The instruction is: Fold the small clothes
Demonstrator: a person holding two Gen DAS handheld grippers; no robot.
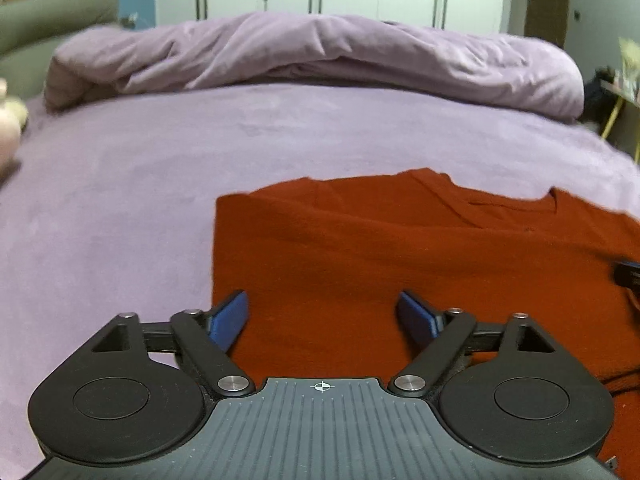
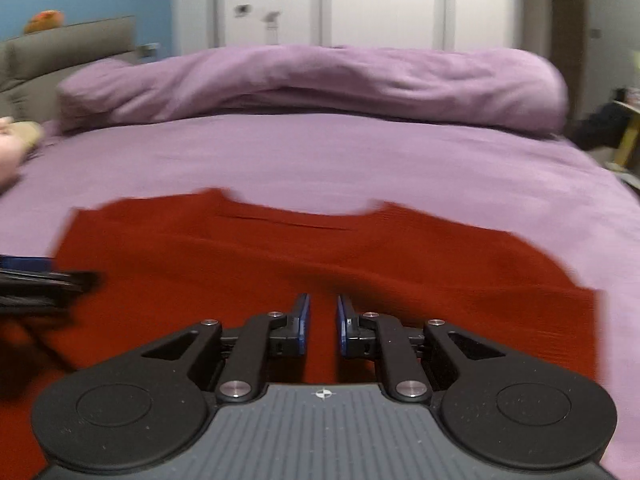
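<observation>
Your shirt (image 1: pixel 400 248) lies spread flat on the bed (image 1: pixel 140 184), collar edge on the far side toward the rolled duvet (image 1: pixel 312 52), and its left side already runs as a straight edge, which suggests the sleeve there is tucked in. You look to be between folds: nothing is lifted, and neither gripper has cloth in it. Your left gripper (image 1: pixel 322 316) hangs over the near-left part of the shirt with its fingers (image 1: pixel 228 320) spread wide and only flat fabric beneath the gap between them. Your right gripper (image 2: pixel 322 320) sits over the near middle of the shirt with its fingers (image 2: pixel 302 320) drawn almost together; a thin strip of red shows through the gap, but that is the shirt lying below, not a pinch, so treat this one as nearly closed and empty. In the right wrist view the shirt's right side ends in a ragged sleeve edge, so that side probably still wants folding in. For the next move you would need to open the right fingers, bring each gripper to an edge of the shirt, near hem or right sleeve, and nip a single clean layer. Go low enough to catch the shirt but not the bedcover under it, and keep both grips level so the fold lands straight. Motion blur hides how the sleeve lies.
</observation>
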